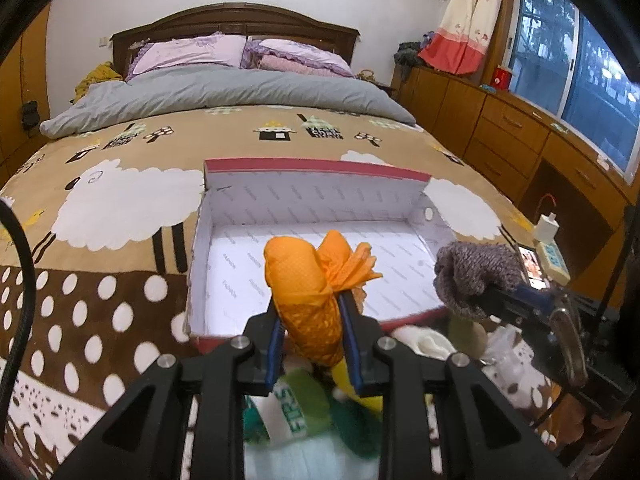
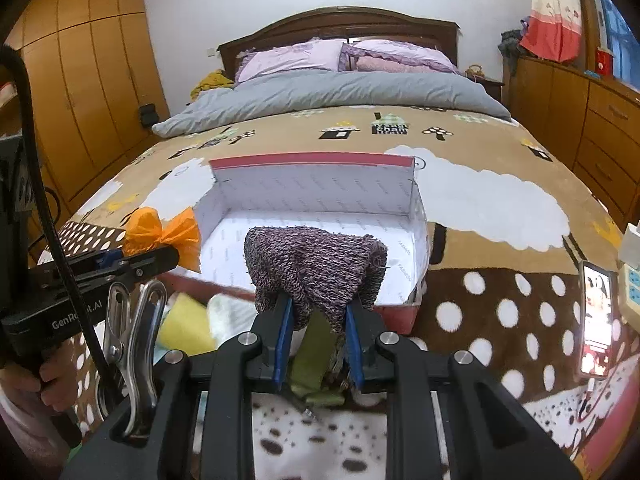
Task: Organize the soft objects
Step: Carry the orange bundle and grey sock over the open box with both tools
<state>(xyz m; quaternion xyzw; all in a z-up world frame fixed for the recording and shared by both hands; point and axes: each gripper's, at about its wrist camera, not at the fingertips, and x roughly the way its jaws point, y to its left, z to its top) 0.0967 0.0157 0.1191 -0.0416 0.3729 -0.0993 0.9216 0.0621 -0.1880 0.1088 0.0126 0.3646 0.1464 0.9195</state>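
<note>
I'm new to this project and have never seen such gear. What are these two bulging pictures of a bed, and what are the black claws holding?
A person carries two hand-held grippers, each with a wide-angle camera looking along its fingers. The left camera shows the left gripper shut on an orange cloth bundle. The right camera shows the right gripper shut on a purple-grey knitted piece. Each gripper also appears at the edge of the other's picture. Ahead, on the patterned blanket, stands an open box, white inside and empty. More soft items lie below the grippers, and a phone lies at the right.
</note>
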